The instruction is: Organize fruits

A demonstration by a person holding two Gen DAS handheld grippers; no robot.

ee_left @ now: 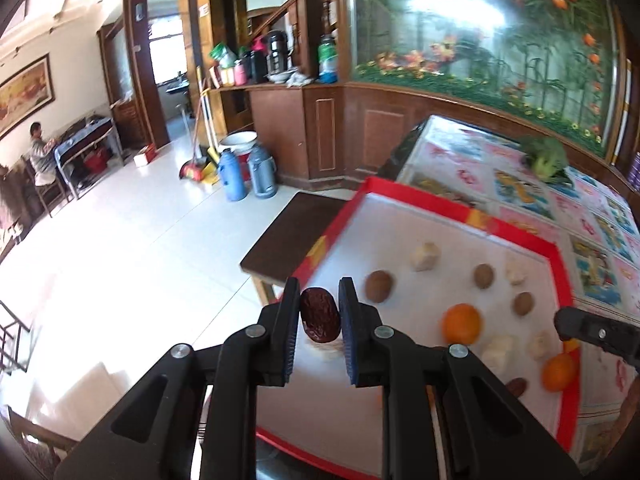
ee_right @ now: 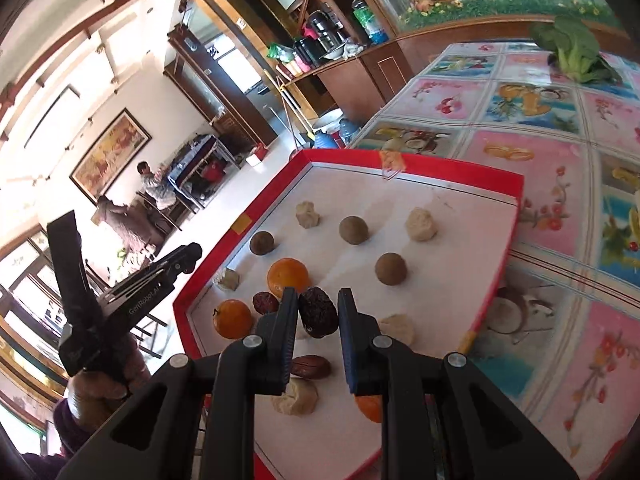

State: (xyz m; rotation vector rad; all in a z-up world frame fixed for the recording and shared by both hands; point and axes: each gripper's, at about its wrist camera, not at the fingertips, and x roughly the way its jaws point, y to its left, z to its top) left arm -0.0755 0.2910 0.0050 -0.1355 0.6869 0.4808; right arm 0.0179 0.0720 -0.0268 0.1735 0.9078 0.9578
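A red-rimmed white tray (ee_left: 460,216) (ee_right: 440,168) lies on the table and holds oranges (ee_left: 461,323) (ee_right: 288,277), brown round fruits (ee_left: 379,286) (ee_right: 391,268), pale lumps (ee_left: 425,256) (ee_right: 421,224) and red dates (ee_right: 310,367). My left gripper (ee_left: 319,316) is shut on a dark red date (ee_left: 320,315), held above the tray's left edge. My right gripper (ee_right: 318,312) is shut on another dark date (ee_right: 318,312), held above the tray's near middle. The left gripper shows from the side in the right wrist view (ee_right: 120,292).
The table wears a flowered plastic cloth (ee_right: 560,184). A leafy green vegetable (ee_left: 546,158) (ee_right: 576,52) lies at its far end. A dark wooden stool (ee_left: 288,232) stands beside the tray. Thermos flasks (ee_left: 244,174) stand on the tiled floor. A person sits far off (ee_left: 40,152).
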